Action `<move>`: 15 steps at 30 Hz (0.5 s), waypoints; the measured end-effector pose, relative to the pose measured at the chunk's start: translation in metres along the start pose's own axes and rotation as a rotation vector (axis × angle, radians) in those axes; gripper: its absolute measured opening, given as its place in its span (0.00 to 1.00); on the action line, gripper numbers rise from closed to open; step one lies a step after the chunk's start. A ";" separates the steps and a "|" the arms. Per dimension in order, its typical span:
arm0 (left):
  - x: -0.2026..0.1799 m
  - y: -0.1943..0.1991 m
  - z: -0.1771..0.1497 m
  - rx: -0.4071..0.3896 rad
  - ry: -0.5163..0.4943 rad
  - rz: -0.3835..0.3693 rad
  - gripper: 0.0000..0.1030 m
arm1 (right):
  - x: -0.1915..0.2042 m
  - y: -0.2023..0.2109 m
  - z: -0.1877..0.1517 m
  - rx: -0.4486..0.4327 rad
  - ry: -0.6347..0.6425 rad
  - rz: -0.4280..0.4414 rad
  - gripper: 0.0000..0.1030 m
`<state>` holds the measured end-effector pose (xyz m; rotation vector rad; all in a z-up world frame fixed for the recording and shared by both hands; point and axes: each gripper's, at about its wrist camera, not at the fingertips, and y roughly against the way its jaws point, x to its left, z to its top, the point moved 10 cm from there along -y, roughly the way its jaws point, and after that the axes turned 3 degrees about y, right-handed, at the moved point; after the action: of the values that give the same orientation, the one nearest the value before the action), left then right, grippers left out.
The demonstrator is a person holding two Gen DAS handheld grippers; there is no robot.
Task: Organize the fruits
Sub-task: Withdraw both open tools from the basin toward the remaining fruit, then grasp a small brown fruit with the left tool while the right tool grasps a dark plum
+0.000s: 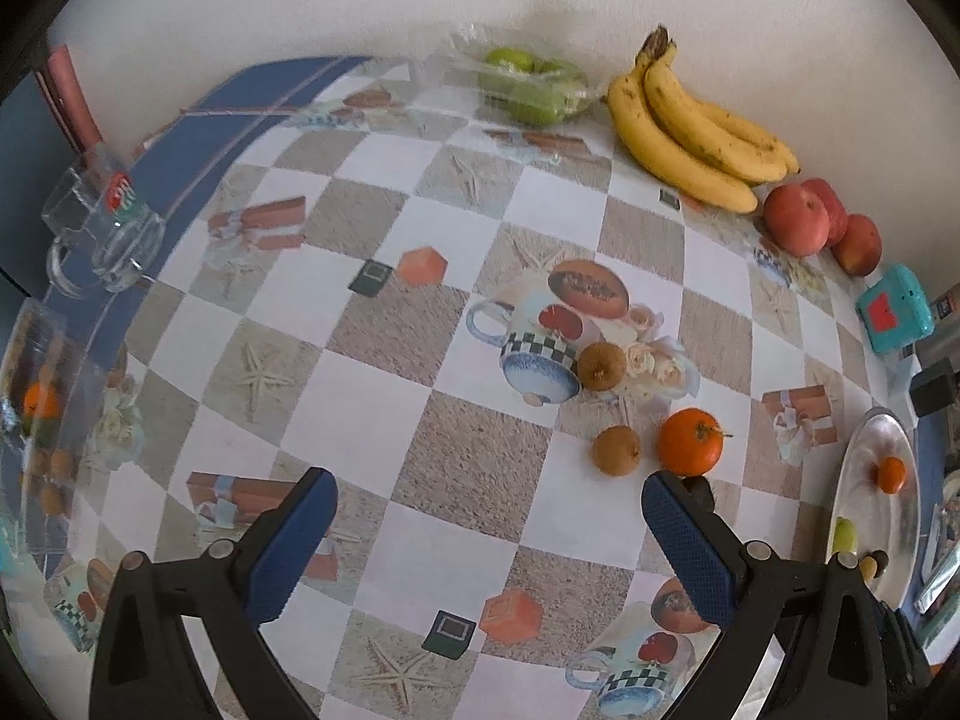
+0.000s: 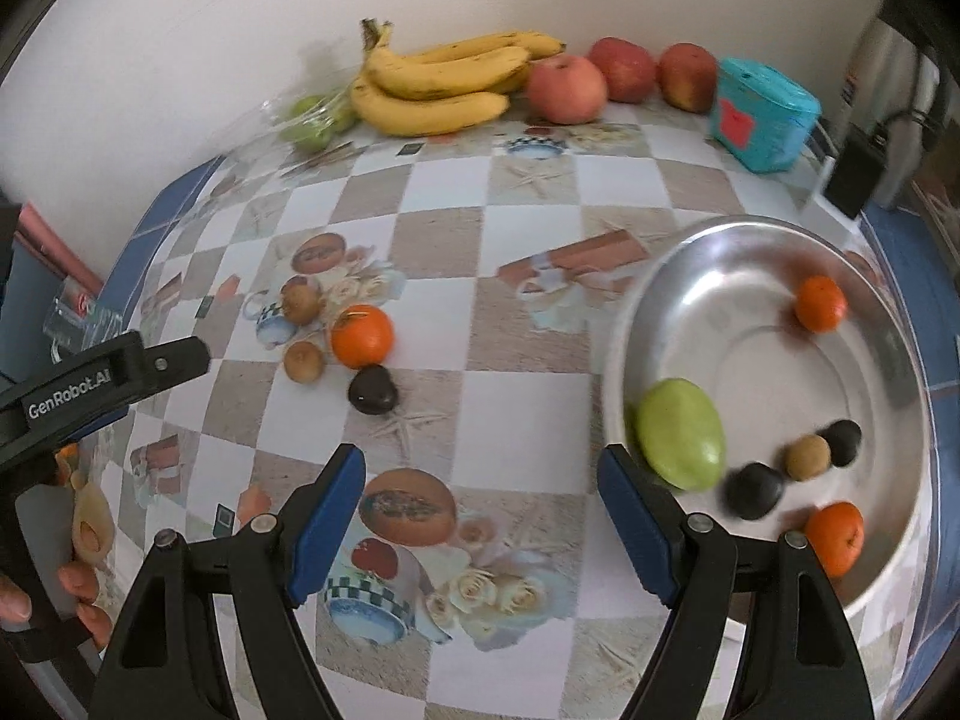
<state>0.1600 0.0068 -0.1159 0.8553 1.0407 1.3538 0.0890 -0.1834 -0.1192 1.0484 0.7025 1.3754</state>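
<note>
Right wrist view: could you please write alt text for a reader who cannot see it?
The open right tool hovers empty over a checkered tablecloth, beside a metal bowl holding a green mango, two oranges, a kiwi and two dark fruits. More loose fruit lies left; bananas and apples line the wall.

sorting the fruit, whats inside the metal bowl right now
In the metal bowl: a green mango, two oranges, a kiwi and two dark fruits. The right gripper's finger covers part of the near rim.
</note>
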 end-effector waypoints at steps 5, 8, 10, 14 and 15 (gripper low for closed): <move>0.002 -0.020 -0.004 0.056 0.032 -0.012 1.00 | 0.014 -0.012 0.005 0.016 0.004 0.042 0.78; 0.005 -0.028 -0.006 0.084 0.071 -0.029 1.00 | 0.022 -0.017 0.009 0.017 0.009 0.056 0.78; 0.008 -0.032 -0.005 0.096 0.107 -0.039 1.00 | 0.028 -0.023 0.010 0.026 0.016 0.060 0.78; 0.014 -0.034 -0.002 0.089 0.154 -0.035 1.00 | 0.034 -0.034 0.011 0.046 0.034 0.057 0.78; 0.015 -0.035 -0.001 0.089 0.162 -0.042 1.00 | 0.035 -0.037 0.011 0.051 0.037 0.055 0.78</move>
<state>0.1701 0.0191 -0.1499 0.7945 1.2459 1.3668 0.1191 -0.1469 -0.1417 1.0923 0.7444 1.4333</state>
